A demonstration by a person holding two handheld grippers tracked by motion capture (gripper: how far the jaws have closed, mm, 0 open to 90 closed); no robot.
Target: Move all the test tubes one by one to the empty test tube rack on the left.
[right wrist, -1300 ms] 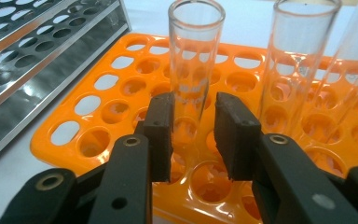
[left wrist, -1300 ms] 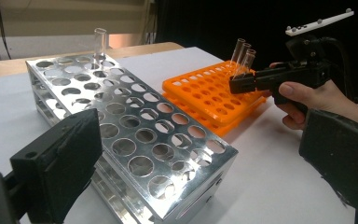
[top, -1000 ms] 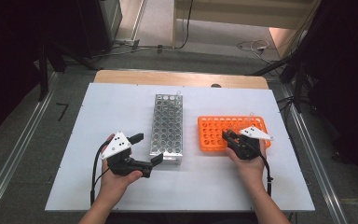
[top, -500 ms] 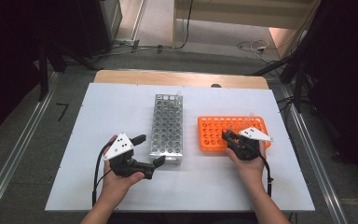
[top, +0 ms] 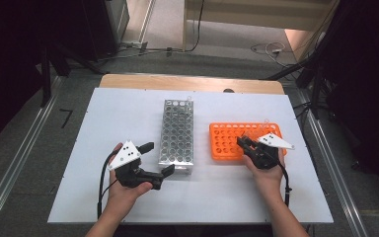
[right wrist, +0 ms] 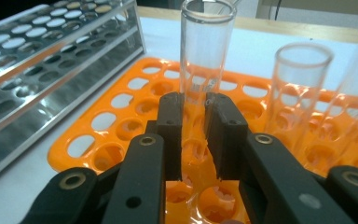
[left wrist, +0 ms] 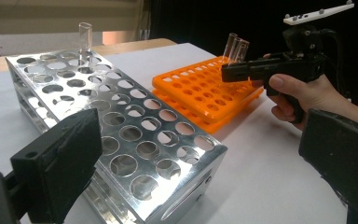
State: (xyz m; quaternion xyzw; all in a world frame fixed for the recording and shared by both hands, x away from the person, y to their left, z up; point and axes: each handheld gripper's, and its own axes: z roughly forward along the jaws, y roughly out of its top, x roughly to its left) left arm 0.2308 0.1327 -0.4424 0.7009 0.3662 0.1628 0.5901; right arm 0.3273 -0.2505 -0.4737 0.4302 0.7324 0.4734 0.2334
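My right gripper [right wrist: 195, 121] is shut on a clear glass test tube [right wrist: 205, 51] that stands upright in the orange rack [right wrist: 121, 100], its pads pressed on both sides of the glass. In the high view the right gripper [top: 242, 143] sits over the near right part of the orange rack [top: 224, 143]. Two more tubes [right wrist: 298, 88] stand beside the held one. My left gripper [top: 160, 158] is open with nothing between its fingers [left wrist: 60, 168], just off the near left corner of the metal rack [top: 176, 131]. One tube [left wrist: 85, 35] stands in that rack's far corner.
The white table top [top: 103, 123] carries both racks side by side in its middle. A wooden strip [top: 143, 81] runs along the far edge, and beyond it cables lie on the floor. Metal rails flank the table left and right.
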